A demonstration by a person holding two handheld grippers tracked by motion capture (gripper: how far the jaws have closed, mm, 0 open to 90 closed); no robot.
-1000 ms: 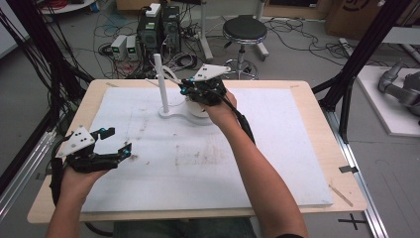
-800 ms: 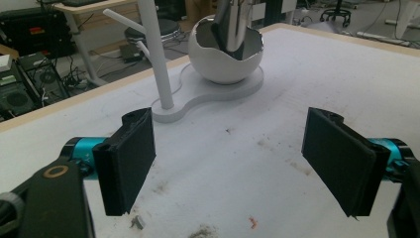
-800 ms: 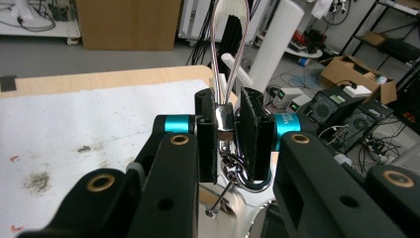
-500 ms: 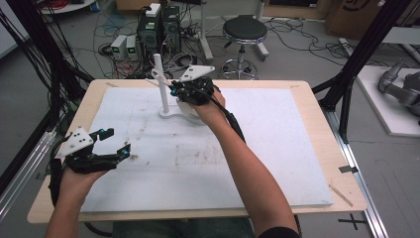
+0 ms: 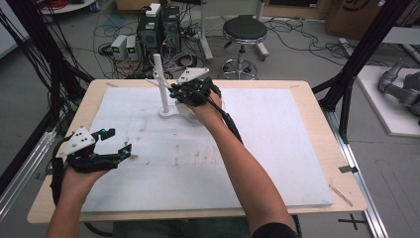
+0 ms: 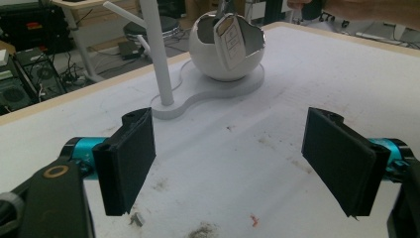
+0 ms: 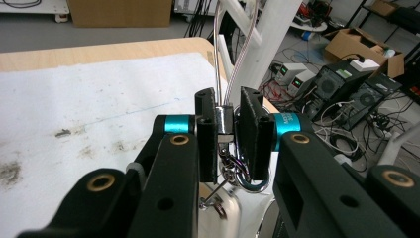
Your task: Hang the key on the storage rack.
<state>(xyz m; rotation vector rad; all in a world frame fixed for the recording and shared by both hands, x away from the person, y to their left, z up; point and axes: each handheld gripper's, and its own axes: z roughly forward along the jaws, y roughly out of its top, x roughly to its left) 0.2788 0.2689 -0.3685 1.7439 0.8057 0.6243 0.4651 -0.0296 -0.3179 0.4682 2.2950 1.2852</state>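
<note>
A white stand with an upright post (image 5: pixel 158 82) and side pegs rises from a flat base (image 5: pixel 168 113) at the table's far middle. On that base sits a white bowl (image 6: pixel 213 59). My right gripper (image 5: pixel 174 92) is right beside the post, shut on the metal clasp (image 7: pixel 225 124) of a key bunch. A striped cord loop (image 7: pixel 233 74) rises from the clasp toward a peg. The white car key fob (image 6: pixel 229 42) dangles below, over the bowl. At the table's front left my left gripper (image 5: pixel 118 141) stands open and empty, its jaws (image 6: pixel 237 163) wide apart and aimed at the stand.
A stained white mat (image 5: pixel 277 148) covers the wooden table (image 5: pixel 341 163). Black frame poles (image 5: pixel 356 59) stand at both sides. Beyond the far edge are a stool (image 5: pixel 242 34), computers (image 5: pixel 158 25) and cables on the floor.
My right gripper has moved left and a little down with the key bunch, ending right beside the post. The left gripper has stayed put.
</note>
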